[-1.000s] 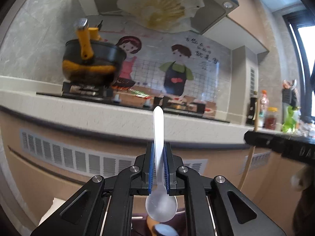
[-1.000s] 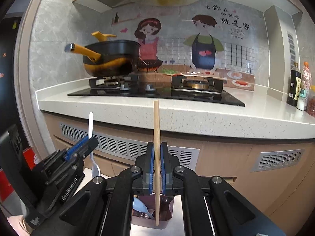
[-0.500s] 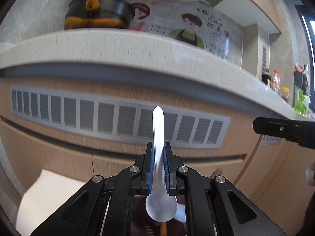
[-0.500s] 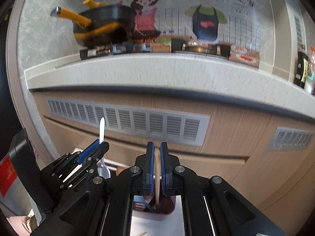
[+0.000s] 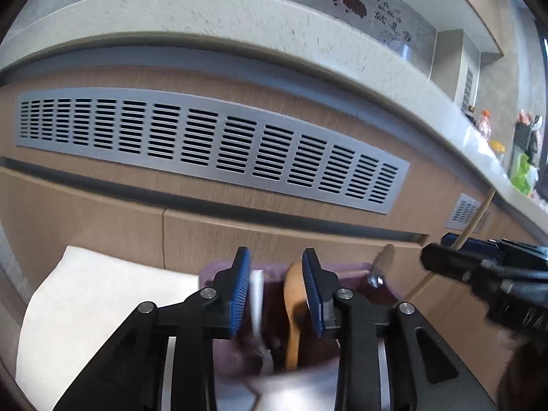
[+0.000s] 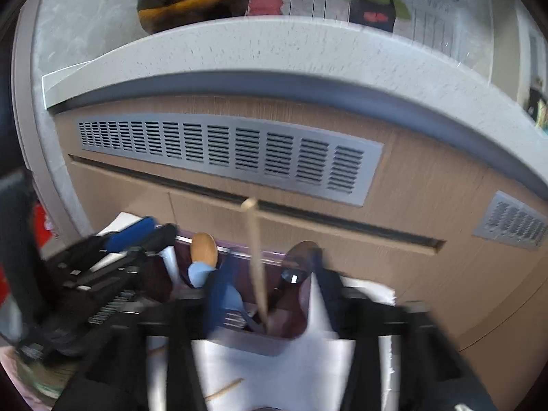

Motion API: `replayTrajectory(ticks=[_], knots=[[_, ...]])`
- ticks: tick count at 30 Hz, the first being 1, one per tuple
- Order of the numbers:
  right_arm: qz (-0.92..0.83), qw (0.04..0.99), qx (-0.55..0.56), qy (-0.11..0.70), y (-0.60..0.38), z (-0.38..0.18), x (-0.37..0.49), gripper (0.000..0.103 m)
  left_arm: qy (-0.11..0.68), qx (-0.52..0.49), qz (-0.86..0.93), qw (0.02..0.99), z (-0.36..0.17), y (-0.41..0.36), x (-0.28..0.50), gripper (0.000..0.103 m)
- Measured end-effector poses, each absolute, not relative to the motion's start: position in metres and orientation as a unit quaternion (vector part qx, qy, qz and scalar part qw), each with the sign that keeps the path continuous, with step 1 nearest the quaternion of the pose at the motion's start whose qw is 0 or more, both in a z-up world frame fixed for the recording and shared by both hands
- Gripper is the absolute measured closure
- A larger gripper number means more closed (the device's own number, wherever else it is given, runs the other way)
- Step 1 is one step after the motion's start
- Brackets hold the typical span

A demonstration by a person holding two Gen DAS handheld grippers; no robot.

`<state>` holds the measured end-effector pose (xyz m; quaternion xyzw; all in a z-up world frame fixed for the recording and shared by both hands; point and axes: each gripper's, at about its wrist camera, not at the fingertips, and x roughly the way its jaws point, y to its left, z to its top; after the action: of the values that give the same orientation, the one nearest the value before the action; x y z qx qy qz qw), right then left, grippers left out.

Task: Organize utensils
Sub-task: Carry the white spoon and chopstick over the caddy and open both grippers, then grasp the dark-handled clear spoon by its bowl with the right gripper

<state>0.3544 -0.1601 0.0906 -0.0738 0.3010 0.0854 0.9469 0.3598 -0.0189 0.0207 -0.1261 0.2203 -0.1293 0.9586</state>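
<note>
Both claws parted over the purple utensil holder

The left claw [image 5: 276,294] has just been opening; its blue pads [image 5: 239,294] stand apart with the white spoon [image 5: 256,299] loose between them, close by the left pad, handle up, its bowl down in the holder [image 5: 363,269]. A wooden spoon [image 5: 295,304] stands in the same holder just inside the right pad. The right claw [image 6: 265,294] has also just been opening and its jaws now stand wide; the chopstick [image 6: 255,257] rises between them, clear of both, its lower end in the holder and its top leaning toward the cabinet front. The holder sits on a white cloth [image 5: 85,294] below the counter [image 5: 239,24]. Another chopstick [image 6: 224,388] lies on the cloth near the right claw.
</note>
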Motion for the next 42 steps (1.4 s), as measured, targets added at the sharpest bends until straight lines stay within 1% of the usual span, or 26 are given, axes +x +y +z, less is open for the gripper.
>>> replayTrajectory(ticks=[1, 2, 3, 4, 6, 7, 9, 10, 11, 17, 22, 29, 33, 37, 38, 39, 40, 41, 42], knots=[[0.077, 0.952, -0.077, 0.286, -0.162, 0.092, 0.346, 0.023, 0.222, -0.127, -0.129, 0.958, 0.025, -0.014, 0.353, 0.063], [0.069, 0.956, -0.079, 0.274, -0.164, 0.094, 0.338, 0.018, 0.224, -0.125, -0.127, 0.958, 0.028, -0.01, 0.345, 0.057], [0.063, 0.959, -0.08, 0.266, -0.166, 0.095, 0.33, 0.014, 0.231, -0.119, -0.126, 0.957, 0.03, -0.007, 0.336, 0.053], [0.061, 0.96, -0.079, 0.261, -0.168, 0.095, 0.323, 0.012, 0.24, -0.112, -0.126, 0.956, 0.033, -0.004, 0.33, 0.047], [0.055, 0.962, -0.079, 0.257, -0.172, 0.093, 0.31, 0.002, 0.261, -0.103, -0.131, 0.951, 0.034, 0.0, 0.317, 0.046], [0.051, 0.962, -0.08, 0.257, -0.173, 0.092, 0.306, 0.001, 0.273, -0.099, -0.132, 0.948, 0.032, 0.002, 0.308, 0.045], [0.045, 0.961, -0.083, 0.26, -0.175, 0.085, 0.292, 0.001, 0.291, -0.087, -0.137, 0.943, 0.027, 0.005, 0.293, 0.041], [0.045, 0.96, -0.082, 0.265, -0.176, 0.082, 0.287, 0.001, 0.299, -0.076, -0.136, 0.941, 0.023, 0.006, 0.284, 0.035], [0.047, 0.957, -0.079, 0.276, -0.178, 0.075, 0.281, 0.001, 0.305, -0.067, -0.133, 0.941, 0.02, 0.006, 0.277, 0.031], [0.052, 0.933, -0.073, 0.347, -0.185, 0.034, 0.246, 0.001, 0.351, -0.037, -0.13, 0.926, -0.011, 0.01, 0.231, 0.023], [0.065, 0.902, -0.056, 0.423, -0.19, -0.007, 0.215, 0.001, 0.379, -0.039, -0.127, 0.916, -0.03, 0.019, 0.204, 0.022], [0.046, 0.872, -0.033, 0.486, -0.197, -0.046, 0.2, 0.001, 0.396, -0.041, -0.131, 0.908, -0.038, 0.019, 0.199, 0.022], [0.032, 0.871, -0.037, 0.489, -0.192, -0.05, 0.212, 0.005, 0.398, -0.036, -0.139, 0.906, -0.037, 0.013, 0.205, 0.022], [0.022, 0.874, -0.002, 0.485, -0.188, -0.044, 0.237, 0.005, 0.399, -0.032, -0.134, 0.906, -0.038, 0.015, 0.206, 0.022], [0.019, 0.874, 0.004, 0.485, -0.185, -0.045, 0.246, 0.007, 0.4, -0.033, -0.13, 0.907, -0.038, 0.017, 0.206, 0.022], [0.013, 0.874, 0.005, 0.485, -0.181, -0.047, 0.253, 0.015, 0.401, -0.034, -0.127, 0.907, -0.038, 0.02, 0.207, 0.022], [0.006, 0.873, 0.003, 0.487, -0.178, -0.049, 0.26, 0.02, 0.402, -0.035, -0.122, 0.907, -0.039, 0.022, 0.206, 0.022], [0.0, 0.87, 0.002, 0.493, -0.173, -0.053, 0.269, 0.028, 0.402, -0.037, -0.118, 0.907, -0.039, 0.025, 0.207, 0.022], [-0.002, 0.866, 0.004, 0.5, -0.17, -0.056, 0.277, 0.033, 0.403, -0.04, -0.114, 0.907, -0.04, 0.028, 0.206, 0.022]])
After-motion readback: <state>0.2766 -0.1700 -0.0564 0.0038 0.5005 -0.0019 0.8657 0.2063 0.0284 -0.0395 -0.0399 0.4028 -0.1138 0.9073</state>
